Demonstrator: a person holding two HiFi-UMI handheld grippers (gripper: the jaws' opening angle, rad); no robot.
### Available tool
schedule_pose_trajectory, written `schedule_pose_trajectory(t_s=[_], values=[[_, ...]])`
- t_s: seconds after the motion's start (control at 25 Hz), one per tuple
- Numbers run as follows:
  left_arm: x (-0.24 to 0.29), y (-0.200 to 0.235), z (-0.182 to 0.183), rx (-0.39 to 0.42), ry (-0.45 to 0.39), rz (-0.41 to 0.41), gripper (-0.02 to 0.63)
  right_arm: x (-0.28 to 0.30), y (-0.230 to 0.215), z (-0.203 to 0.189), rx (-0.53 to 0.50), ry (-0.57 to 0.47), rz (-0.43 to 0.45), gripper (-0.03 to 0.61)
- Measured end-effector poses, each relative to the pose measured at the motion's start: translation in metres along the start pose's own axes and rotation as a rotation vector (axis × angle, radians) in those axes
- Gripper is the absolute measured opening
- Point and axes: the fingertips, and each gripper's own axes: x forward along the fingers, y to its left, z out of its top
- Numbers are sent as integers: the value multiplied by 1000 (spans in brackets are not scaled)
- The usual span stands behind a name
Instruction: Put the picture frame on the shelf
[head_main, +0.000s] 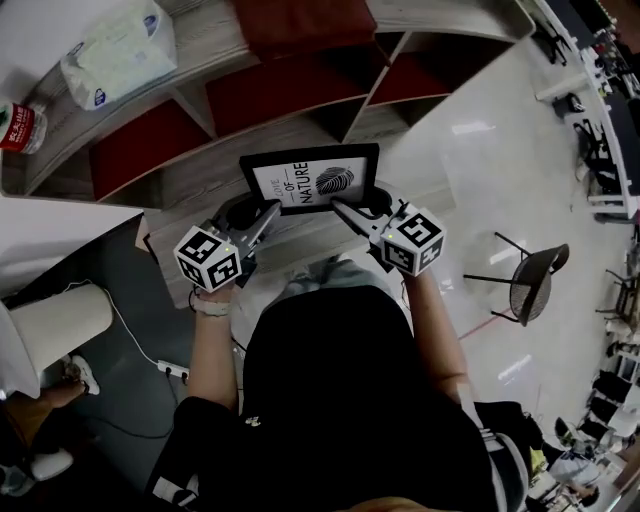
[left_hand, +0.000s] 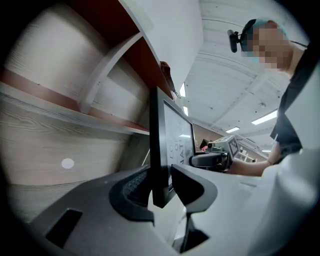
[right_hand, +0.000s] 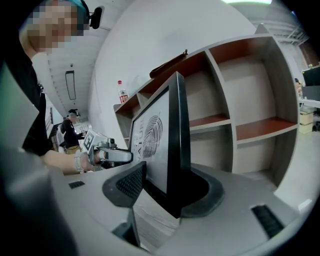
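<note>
Clamps the picture frame (head_main: 312, 178) upright at the front edge of the shelf (head_main: 175, 190), lower left corner in the left gripper (head_main: 268, 212), lower right in the right gripper (head_main: 340, 208), jaws narrowly parted on its rim; seemingly leaves only setting down and release.

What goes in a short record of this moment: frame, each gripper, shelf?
picture frame: upright, print facing the person, at the shelf
left gripper: jaws closed on the frame's left edge
right gripper: jaws closed on the frame's right edge
shelf top: tissue pack, bottle
placement: cannot tell whether the frame rests on the wood
</note>
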Motion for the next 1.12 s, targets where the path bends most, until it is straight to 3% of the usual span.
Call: schedule_pose_trajectory(t_s=[0.32,0.6,0.92,1.12], values=[[3,17,-23,-69,-42,140,109,25,-15,-15,-16,64,134,199],[12,30,-49,-61,-20,235,112,41,-33,-43,-5,95,214,198],[20,60,-63,-47,-33,244,114,68,-48,-57,-46,108,204,198],[17,89,-71,-36,-1,200,115,93,-50,-69,-37,91,166,199]])
